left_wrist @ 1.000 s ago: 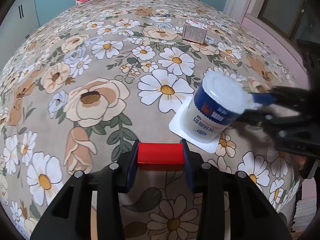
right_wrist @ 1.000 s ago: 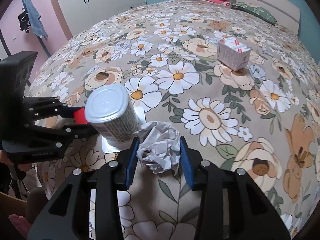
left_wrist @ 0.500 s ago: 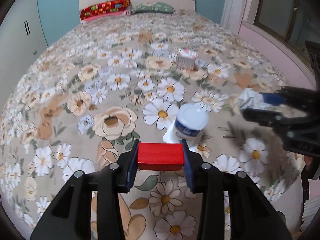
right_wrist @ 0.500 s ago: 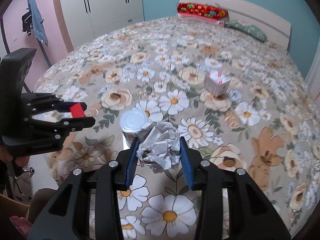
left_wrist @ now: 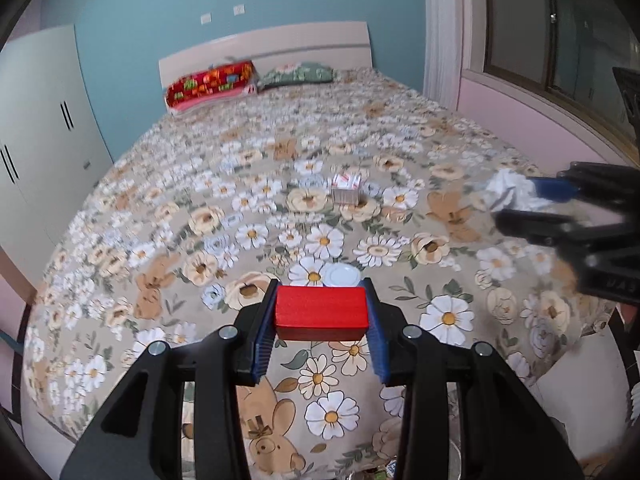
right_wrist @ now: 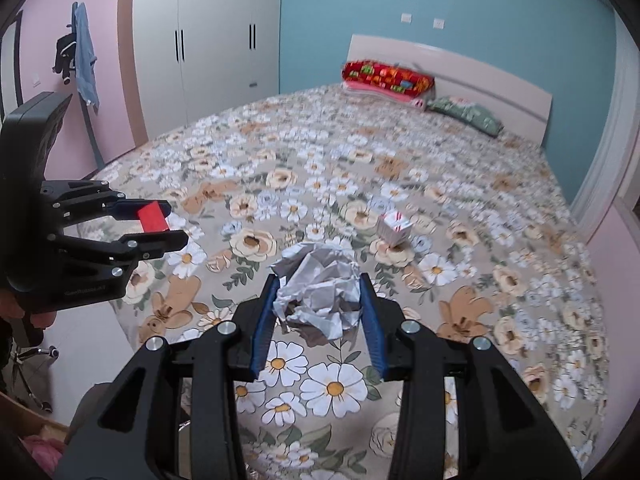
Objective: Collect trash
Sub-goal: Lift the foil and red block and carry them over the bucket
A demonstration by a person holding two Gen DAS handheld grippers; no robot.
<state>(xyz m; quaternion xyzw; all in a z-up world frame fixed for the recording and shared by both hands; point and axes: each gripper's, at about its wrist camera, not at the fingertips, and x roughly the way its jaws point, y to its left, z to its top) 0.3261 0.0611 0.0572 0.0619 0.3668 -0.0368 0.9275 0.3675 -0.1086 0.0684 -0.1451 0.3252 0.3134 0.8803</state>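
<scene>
Left wrist view shows our left tongs point(left_wrist: 320, 316) clamped on a red block point(left_wrist: 321, 311), pads flat against its two ends; it looks stiff, light and smooth, so a grip on the flat ends should hold. Our right tongs point(right_wrist: 318, 304) squeeze a paper ball point(right_wrist: 318, 294) across its middle. It is soft and nearly weightless, we judge, and may spring loose if the grip eases. Both loads hang above the bed point(left_wrist: 248, 184), clear of it. Just past the left tongs lies a white cup point(left_wrist: 340, 274), probably thin and crushable; best taken by its sides. Farther ahead sits a small carton point(right_wrist: 395, 228), light and boxy, with flat faces to pinch. Around both tongs the room is open; the bed's near edge lies below us, and a wardrobe point(right_wrist: 208, 44) stands well off.
</scene>
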